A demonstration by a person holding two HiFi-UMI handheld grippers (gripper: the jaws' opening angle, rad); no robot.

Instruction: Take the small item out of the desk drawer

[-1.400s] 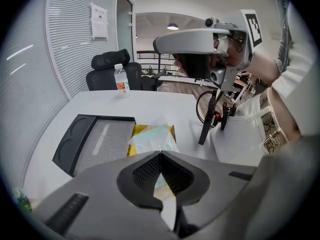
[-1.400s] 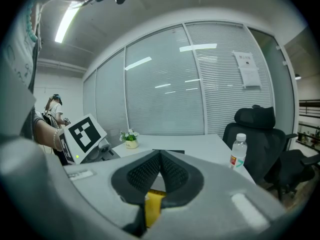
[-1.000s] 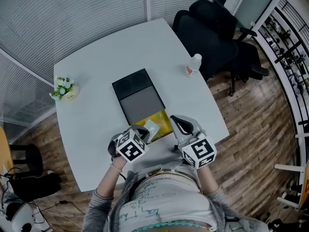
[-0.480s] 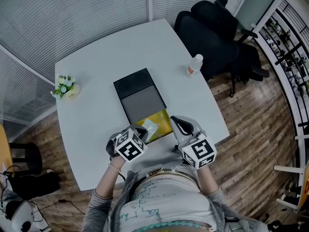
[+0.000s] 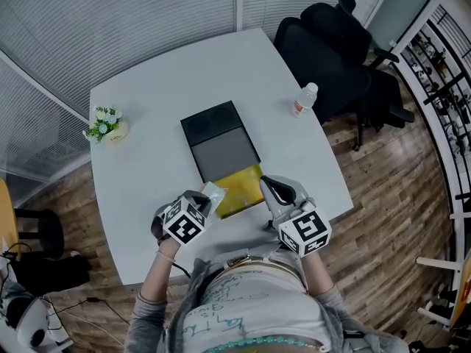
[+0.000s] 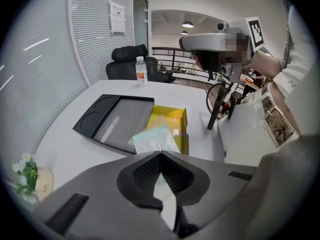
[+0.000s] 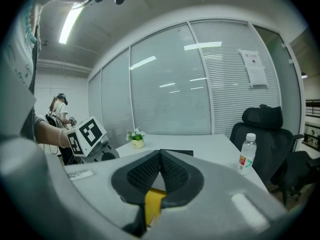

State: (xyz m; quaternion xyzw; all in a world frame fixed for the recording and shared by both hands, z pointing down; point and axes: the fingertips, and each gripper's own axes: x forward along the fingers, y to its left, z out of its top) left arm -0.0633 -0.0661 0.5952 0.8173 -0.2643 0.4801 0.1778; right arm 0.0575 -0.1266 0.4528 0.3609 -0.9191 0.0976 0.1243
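Where the person stands, table (image 5: 165,76): white, both grippers at its near edge.
Black box (image 5: 221,140): flat on mid-table, its yellow drawer (image 5: 243,186) pulled out toward the person.
Left gripper (image 6: 160,155): jaws pinched on small packet (image 6: 152,139), clear wrap with pale teal inside.
Packet position: raised at the drawer's near left corner, in front of the box in the left gripper view; whether it fully clears the drawer wall, cannot tell.
Right gripper (image 7: 160,153): jaws drawn together, a yellow strip of the drawer caught in the gap; sits at the drawer's near right corner.
Far side: water bottle (image 5: 304,98) near the right edge, flower pot (image 5: 107,126) near the left edge, black chair (image 5: 327,43) beyond the bottle.
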